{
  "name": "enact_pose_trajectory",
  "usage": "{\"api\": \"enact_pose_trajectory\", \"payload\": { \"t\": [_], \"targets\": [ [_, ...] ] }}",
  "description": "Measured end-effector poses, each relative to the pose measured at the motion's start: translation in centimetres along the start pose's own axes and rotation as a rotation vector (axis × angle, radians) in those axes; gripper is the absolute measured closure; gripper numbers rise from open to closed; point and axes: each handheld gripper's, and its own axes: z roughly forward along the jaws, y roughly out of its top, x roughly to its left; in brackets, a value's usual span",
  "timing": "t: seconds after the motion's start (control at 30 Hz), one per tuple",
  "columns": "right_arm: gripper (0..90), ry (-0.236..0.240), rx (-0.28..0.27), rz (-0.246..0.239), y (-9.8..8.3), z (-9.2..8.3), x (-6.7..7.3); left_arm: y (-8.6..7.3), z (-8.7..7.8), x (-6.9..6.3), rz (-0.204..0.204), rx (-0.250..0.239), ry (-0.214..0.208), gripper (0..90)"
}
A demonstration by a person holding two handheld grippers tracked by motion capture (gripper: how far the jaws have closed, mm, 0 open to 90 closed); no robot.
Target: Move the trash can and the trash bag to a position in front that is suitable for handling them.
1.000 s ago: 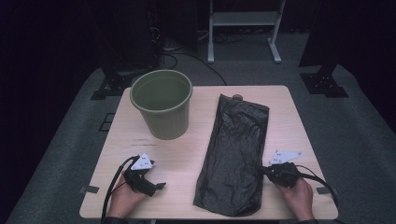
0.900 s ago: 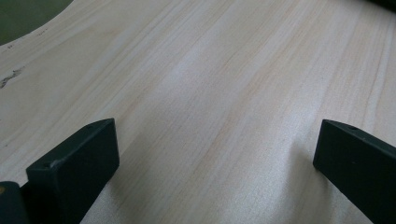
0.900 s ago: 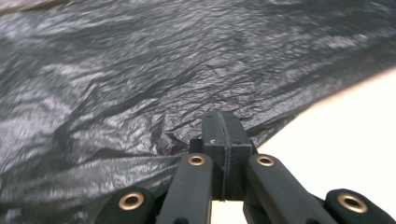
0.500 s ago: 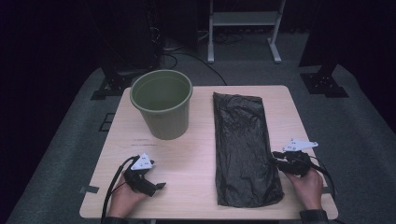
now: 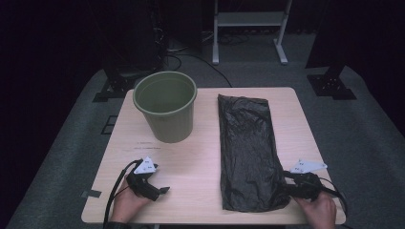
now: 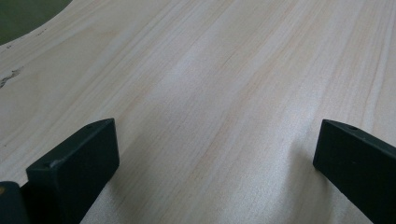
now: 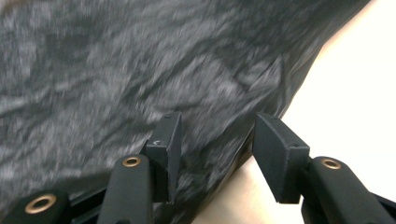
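Black plastic is lying under our right gripper (image 7: 212, 140): the bin bag (image 5: 248, 152) is spread flat and lengthwise on the right half of the worktop (image 5: 200, 162), its near end close to the front edge. We are holding the right gripper (image 5: 291, 183) at the bag's near right corner, and its jaws have just been opening. In the right gripper view they are standing apart over the bag's crinkled edge, with the plastic below and between them but not pinched, so the gripper is released. Our right hand (image 5: 317, 210) is resting at the front right corner of the worktop.

Across at the front left, we are keeping the left gripper (image 5: 160, 191) low over bare wood, well apart from the bag. In the left gripper view its jaws are spread wide with nothing between them but pale wood grain, so it is released too. Our left hand (image 5: 126, 202) is sitting just behind it.

Farther back on the left half, an olive-green bucket (image 5: 165, 106) is standing upright, beside the bag's far end but not touching it.
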Motion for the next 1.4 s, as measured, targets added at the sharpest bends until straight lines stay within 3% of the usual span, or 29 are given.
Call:
{"api": "enact_pose_trajectory", "payload": {
  "t": [0.07, 0.1, 0.13, 0.17, 0.3, 0.47, 0.67, 0.7, 0.73, 0.77, 0.8, 0.83, 0.93, 1.03, 1.13, 1.17, 1.2, 1.23, 1.27, 1.3, 1.33, 1.37, 1.4],
  "targets": [
    [52.3, 0.001, 0.021, 0.003, -0.5, 0.1, 0.4, 0.0, 0.0, 0.0, 0.0, 0.0, 0.0, 0.0],
    [59.5, -0.001, 0.037, -0.003, -0.8, 0.1, 0.7, 0.0, 0.0, 0.0, 0.001, 0.001, 0.0, 0.0],
    [59.5, -0.001, 0.037, -0.003, -0.8, 0.1, 0.7, 0.0, 0.0, 0.0, 0.0, 0.0, -0.001, 0.0],
    [71.8, 0.018, 0.03, -0.001, -1.0, 0.0, 0.7, 0.0, 0.0, 0.0, 0.001, 0.0, 0.0, 0.0],
    [87.4, 0.02, 0.032, -0.004, -1.2, -0.2, 0.4, 0.0, 0.0, 0.0, 0.001, 0.0, -0.001, 0.0],
    [89.1, -0.001, 0.025, -0.005, -1.2, -0.6, -0.2, 0.0, 0.0, 0.0, 0.001, 0.0, -0.001, 0.0],
    [89.1, -0.06, 0.008, 0.003, -1.0, -1.1, -2.7, 0.0, 0.0, 0.0, 0.001, 0.001, -0.001, 0.0],
    [89.1, -0.09, 0.003, 0.012, -0.8, -1.1, -4.1, 0.0, 0.0, 0.0, 0.001, 0.0, -0.001, 0.0],
    [89.1, -0.09, 0.003, 0.012, -0.8, -1.1, -4.1, 0.0, 0.0, 0.0, 0.001, 0.001, -0.001, 0.0],
    [89.0, -0.118, 0.014, 0.021, -0.9, -1.0, -5.6, 0.0, 0.0, 0.0, 0.001, 0.0, -0.001, 0.0],
    [89.0, -0.118, 0.014, 0.021, -0.9, -1.0, -5.6, 0.0, 0.0, 0.0, 0.001, 0.0, -0.001, 0.0],
    [88.8, -0.15, 0.021, 0.04, -1.1, -0.9, -7.1, 0.0, 0.0, 0.0, 0.001, 0.001, -0.001, 0.0],
    [87.4, -0.162, 0.019, 0.067, -1.4, -0.8, -8.4, 0.0, 0.0, 0.0, 0.001, 0.0, -0.001, 0.0],
    [78.5, -0.168, -0.006, 0.107, -1.6, -1.2, -9.5, 0.0, 0.0, 0.0, 0.001, 0.001, -0.001, 0.0],
    [63.1, -0.189, -0.041, 0.112, -1.4, -2.1, -9.0, 0.0, 0.0, 0.0, 0.001, 0.001, -0.001, 0.0],
    [53.7, -0.19, -0.069, 0.105, -0.9, -2.5, -8.2, 0.0, 0.0, 0.0, 0.001, 0.0, -0.001, 0.0],
    [53.7, -0.19, -0.069, 0.105, -0.9, -2.5, -8.2, 0.0, 0.0, 0.0, 0.001, 0.0, -0.001, 0.0],
    [41.6, -0.169, -0.092, 0.092, -0.2, -2.5, -7.3, 0.0, 0.0, 0.0, 0.001, 0.0, -0.001, 0.0],
    [41.6, -0.169, -0.092, 0.092, -0.2, -2.5, -7.3, 0.0, 0.0, 0.0, 0.001, 0.0, -0.001, 0.0],
    [30.3, -0.14, -0.109, 0.071, 0.6, -2.1, -6.1, 0.0, 0.0, 0.0, 0.001, 0.0, -0.001, 0.0],
    [30.3, -0.14, -0.109, 0.071, 0.6, -2.1, -6.1, 0.0, 0.0, 0.0, 0.001, 0.001, -0.001, 0.0],
    [17.8, -0.127, -0.105, 0.05, 1.7, -1.2, -4.8, 0.0, 0.0, 0.0, 0.001, 0.0, -0.001, 0.0],
    [17.8, -0.127, -0.105, 0.05, 1.7, -1.2, -4.8, 0.0, 0.0, 0.0, 0.001, 0.0, -0.001, 0.0]
  ]
}}
